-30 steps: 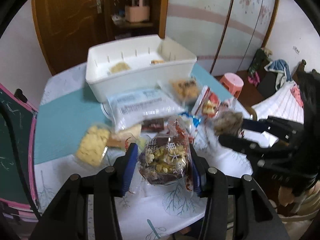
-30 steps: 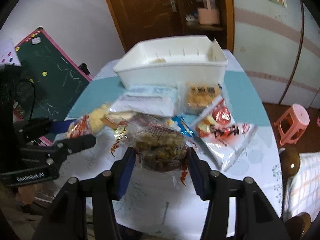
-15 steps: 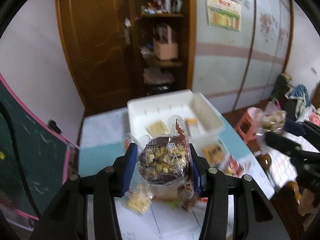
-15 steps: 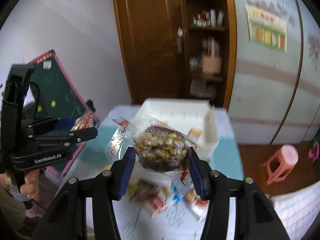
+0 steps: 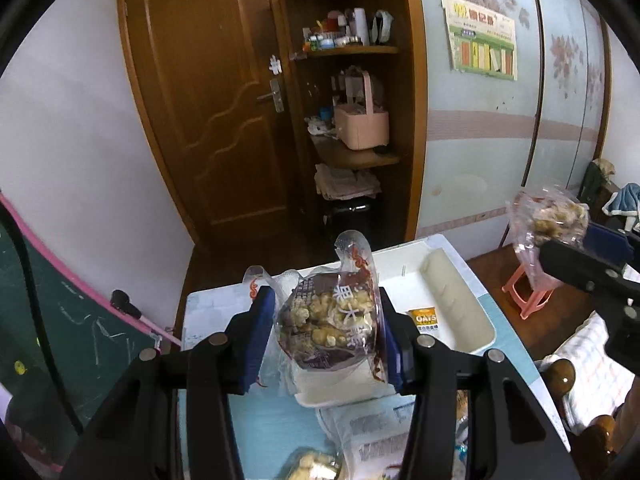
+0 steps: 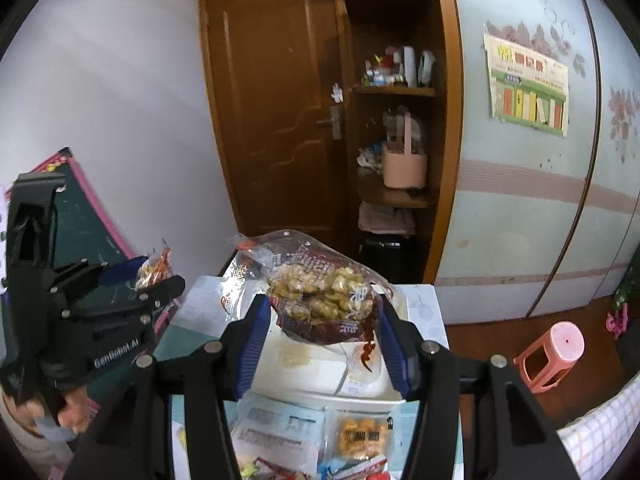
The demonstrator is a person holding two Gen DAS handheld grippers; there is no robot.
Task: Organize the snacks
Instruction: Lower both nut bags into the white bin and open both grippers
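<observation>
Left wrist view shows the left gripper (image 5: 326, 330) raised above the table, its blue-padded jaws pressed against both sides of a clear puffed-snack bag (image 5: 330, 320) with a dark red printed band; the bag hangs in the air over the near rim of the white bin (image 5: 458, 296). Inside that bin a small orange-labelled packet (image 5: 426, 317) lies flat on the floor beside the right wall. Off to the right in the same view, the right gripper (image 5: 580, 240) is also lifted, with a second clear snack bag (image 5: 550, 222) caught at its tip, well apart from the bin and in front of the pink stool (image 5: 528, 288). Right wrist view shows that gripper's jaws closed on the sides of the second bag (image 6: 320, 294), which hangs over the bin's far half (image 6: 304, 374), where a pale snack piece and a clear wrapper lie on the white floor. The left gripper appears at the left of this view (image 6: 160, 280), its own bag pinched at the tip. Below the bin, on the teal mat (image 5: 256, 420), lie a pale blue packet (image 6: 280, 428) and a small pack of orange crackers (image 6: 362, 436). Behind stand the brown door (image 5: 208, 128) and shelves holding a pink basket (image 5: 362, 124).
</observation>
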